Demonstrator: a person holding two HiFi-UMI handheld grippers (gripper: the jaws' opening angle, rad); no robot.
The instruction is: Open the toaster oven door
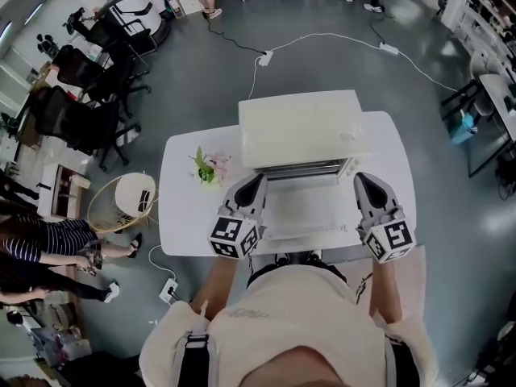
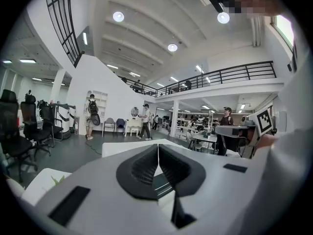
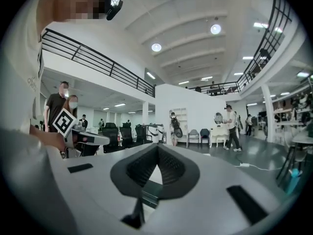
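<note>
Left gripper [image 2: 157, 148]: its dark ribbed fingers [image 2: 141, 168] are pressed together at the tips, nothing between them. Same on the right gripper [image 3: 157, 151], whose fingers [image 3: 172, 169] meet in a closed point and hold nothing.

From the head view, the left gripper [image 1: 259, 178] sits just beside the left edge of the door [image 1: 309, 204]. The right gripper [image 1: 360, 178] mirrors it just off the right edge. Neither can be seen touching the door. The door itself appears folded down flat, pointing toward the person [image 1: 294, 329].

Behind it, the cream toaster oven [image 1: 300, 127] stands at the back middle of the white desk [image 1: 184, 216], its front opening a dark strip above the door. Each gripper's marker cube [image 1: 236, 236] hangs over the desk's near edge. A small flower sprig [image 1: 208, 168] lies on the desk left of the oven, near the left gripper but apart from it.
</note>
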